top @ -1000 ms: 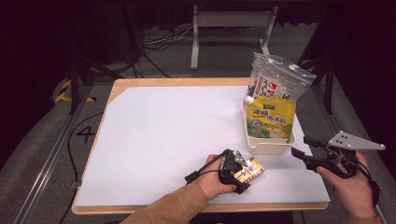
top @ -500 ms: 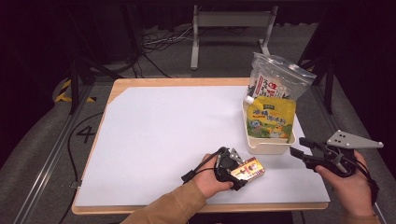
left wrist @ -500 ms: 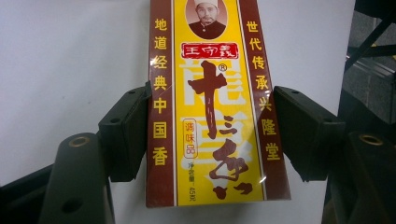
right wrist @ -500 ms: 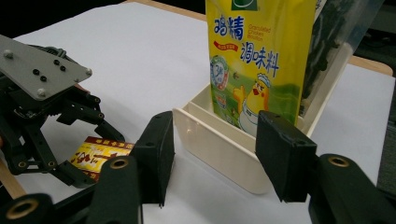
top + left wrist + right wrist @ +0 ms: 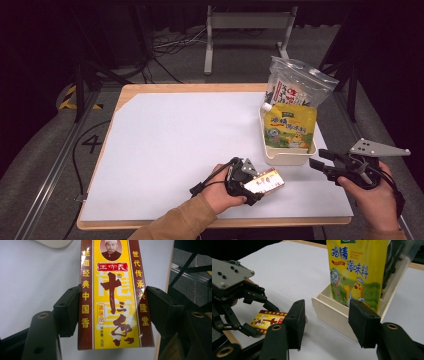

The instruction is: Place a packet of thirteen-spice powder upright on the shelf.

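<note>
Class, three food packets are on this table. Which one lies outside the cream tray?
The yellow-and-red spice box, gripped by the left tongs. The yellow chicken pouch and the clear bag stand in the tray.

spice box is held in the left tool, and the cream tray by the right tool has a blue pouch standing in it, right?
Not quite. The spice box is held in the left tool, but the pouch standing in the cream tray is yellow, not blue, as the right gripper view shows.
</note>
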Demonstrator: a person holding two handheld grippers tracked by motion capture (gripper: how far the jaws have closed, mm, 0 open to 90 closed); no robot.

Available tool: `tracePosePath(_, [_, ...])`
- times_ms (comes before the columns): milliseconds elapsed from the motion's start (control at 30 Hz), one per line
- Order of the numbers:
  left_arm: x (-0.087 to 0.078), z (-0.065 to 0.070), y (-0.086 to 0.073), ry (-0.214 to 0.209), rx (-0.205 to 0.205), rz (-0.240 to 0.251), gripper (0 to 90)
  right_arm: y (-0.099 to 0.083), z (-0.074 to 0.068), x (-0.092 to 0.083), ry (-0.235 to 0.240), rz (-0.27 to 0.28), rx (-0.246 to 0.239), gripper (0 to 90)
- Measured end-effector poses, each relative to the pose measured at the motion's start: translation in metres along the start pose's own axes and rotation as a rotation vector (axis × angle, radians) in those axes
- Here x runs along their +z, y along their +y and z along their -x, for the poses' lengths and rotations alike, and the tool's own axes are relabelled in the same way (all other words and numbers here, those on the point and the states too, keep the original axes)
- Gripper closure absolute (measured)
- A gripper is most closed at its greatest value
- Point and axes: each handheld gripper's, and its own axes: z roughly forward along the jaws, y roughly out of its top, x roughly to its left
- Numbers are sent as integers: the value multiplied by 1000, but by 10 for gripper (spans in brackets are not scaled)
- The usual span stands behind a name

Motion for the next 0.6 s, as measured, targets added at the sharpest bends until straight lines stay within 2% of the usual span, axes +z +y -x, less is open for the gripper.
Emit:
tracePosePath(167, [-12, 4, 2, 12, -4, 48, 323, 8, -3, 4, 51, -2, -5, 495])
tracePosePath(300, [-20, 3, 1, 20, 1, 90, 323, 15, -7, 6, 74, -21, -13, 499])
tracePosePath(400, [-23, 4, -1, 27, -12, 111, 323, 21, -10, 8, 89, -32, -21, 501])
tracePosePath(467, [-28, 4, -2, 38, -5, 148, 322, 28, -12, 12, 106, -48, -38, 510])
tracePosePath(533, [-30, 5, -2, 43, -7, 158, 323, 31, -14, 13, 110, -57, -43, 511])
tracePosePath(600, [-36, 4, -3, 47, -1, 191, 323, 38, -18, 15, 123, -69, -50, 512])
